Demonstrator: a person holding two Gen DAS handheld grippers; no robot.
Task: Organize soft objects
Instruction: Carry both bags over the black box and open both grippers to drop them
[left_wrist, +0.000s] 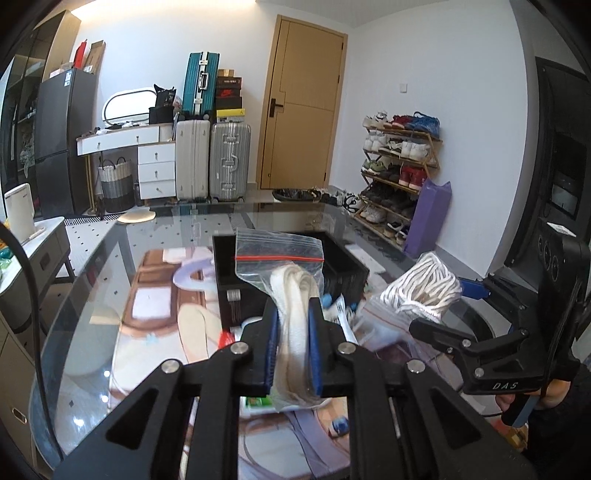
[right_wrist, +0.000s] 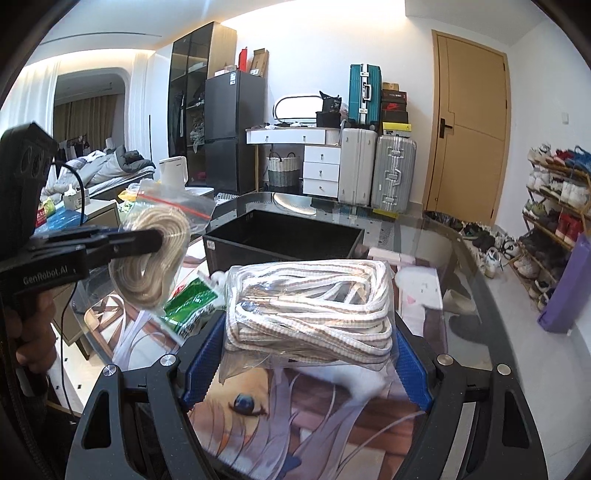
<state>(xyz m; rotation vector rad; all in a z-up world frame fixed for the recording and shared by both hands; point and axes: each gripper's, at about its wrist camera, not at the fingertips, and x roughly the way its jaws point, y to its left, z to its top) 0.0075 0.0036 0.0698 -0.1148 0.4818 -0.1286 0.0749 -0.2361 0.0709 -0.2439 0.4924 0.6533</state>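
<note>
In the left wrist view my left gripper (left_wrist: 293, 332) is shut on a clear zip bag of cream cord (left_wrist: 291, 284), held up over the glass table. Behind it stands an open black box (left_wrist: 343, 258). My right gripper (left_wrist: 439, 306) shows at the right, holding a bag of striped white cord (left_wrist: 424, 284). In the right wrist view the right gripper (right_wrist: 308, 350) has its blue pads (right_wrist: 201, 350) pressed on both sides of that striped cord bag (right_wrist: 310, 306). To its left, the left gripper (right_wrist: 147, 240) holds the cream cord bag (right_wrist: 155, 258) in the air. The black box (right_wrist: 280, 240) lies just beyond both.
A green packet (right_wrist: 192, 302) lies on the printed mat under the glass table (right_wrist: 461, 258). Small items sit inside the box. Past the table are suitcases (left_wrist: 229, 162), a white dresser (left_wrist: 155, 166), a shoe rack (left_wrist: 399, 173), a purple bag (left_wrist: 428, 218) and a door.
</note>
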